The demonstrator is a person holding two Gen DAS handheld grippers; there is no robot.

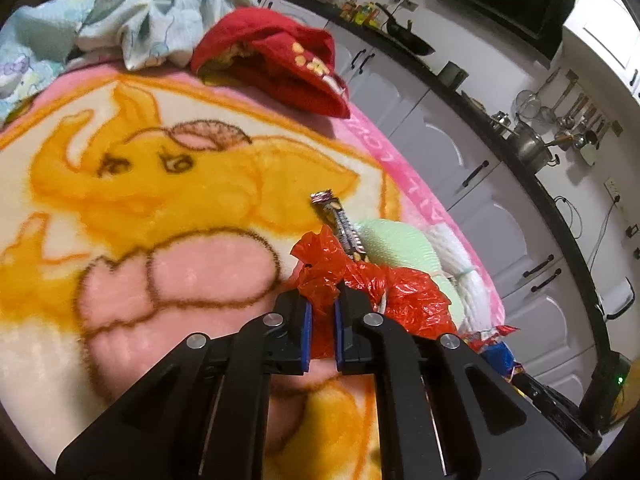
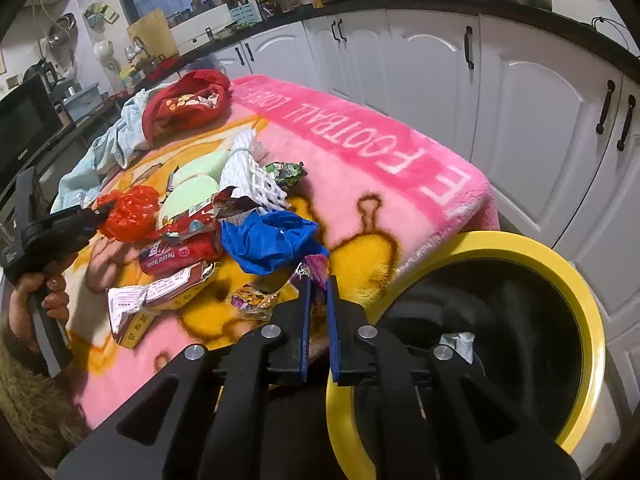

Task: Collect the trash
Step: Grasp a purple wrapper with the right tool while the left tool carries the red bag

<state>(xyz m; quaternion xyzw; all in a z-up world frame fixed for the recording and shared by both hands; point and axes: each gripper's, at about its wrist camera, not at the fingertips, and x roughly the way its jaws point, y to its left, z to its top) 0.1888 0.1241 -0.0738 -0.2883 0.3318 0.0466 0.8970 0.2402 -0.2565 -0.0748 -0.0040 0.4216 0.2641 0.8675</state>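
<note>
My left gripper (image 1: 322, 300) is shut on a crumpled red plastic bag (image 1: 384, 292), just above the cartoon blanket (image 1: 160, 208); it also shows in the right wrist view (image 2: 128, 214). A dark candy wrapper (image 1: 340, 220) lies just beyond it. My right gripper (image 2: 318, 284) is shut on a purple wrapper (image 2: 314, 268) at the blanket's near edge, beside the yellow-rimmed bin (image 2: 588, 308). A silver scrap (image 2: 458, 342) lies inside the bin. On the blanket lie a blue plastic bag (image 2: 268, 240), red snack packets (image 2: 180, 256), a white and orange packet (image 2: 156, 296), white foam netting (image 2: 248, 176) and a green wrapper (image 2: 286, 172).
A red cloth (image 2: 186, 104) and a pale blue cloth (image 2: 108, 148) lie at the blanket's far end. Pale green foam pieces (image 2: 188, 192) sit among the trash. White kitchen cabinets (image 2: 520, 92) under a dark counter stand behind the bin. A microwave (image 2: 24, 124) is at the left.
</note>
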